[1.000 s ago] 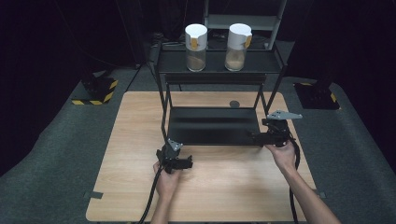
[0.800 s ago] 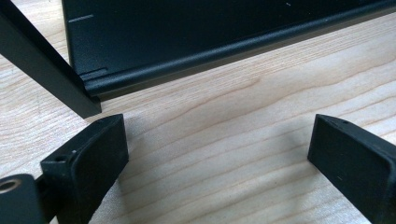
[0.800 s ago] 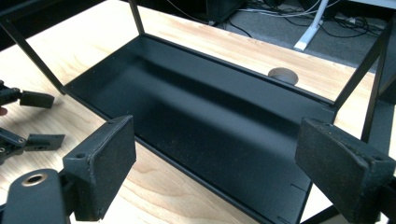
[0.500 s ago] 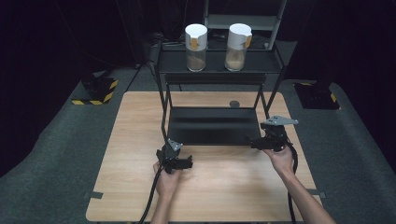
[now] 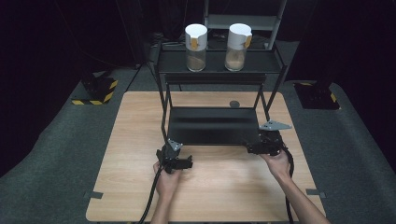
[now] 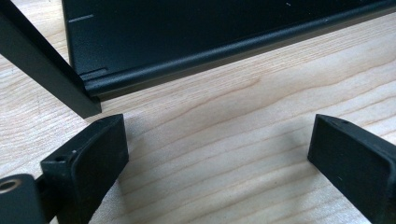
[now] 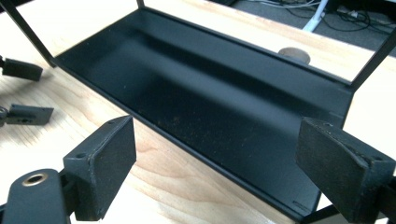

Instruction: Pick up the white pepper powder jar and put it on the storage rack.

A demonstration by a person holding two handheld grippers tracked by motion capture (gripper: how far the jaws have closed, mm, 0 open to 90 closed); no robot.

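High view: a black two-tier rack point(image 5: 212, 126) stands on the far half of the wooden table point(image 5: 140, 116), its lower shelf at the centre of the frame. Two jars point(image 5: 196, 41) with white caps stand side by side on the upper shelf near the top centre. The left gripper point(image 5: 184, 164) lies low at lower centre-left, just in front of the shelf's near-left corner; the right gripper point(image 5: 250, 148) sits at the near-right corner, jaws pointing left along the shelf's front edge. A small dark disc point(image 5: 234, 103) rests on the table behind the rack. Left gripper view: the jaws stand spread with bare wood between them; the shelf edge point(image 6: 224, 46) and one rack leg point(image 6: 51, 70) cross the upper frame. Right gripper view: the jaws are spread and hold nothing, and the lower shelf point(image 7: 210, 107) runs diagonally across the centre of the frame.
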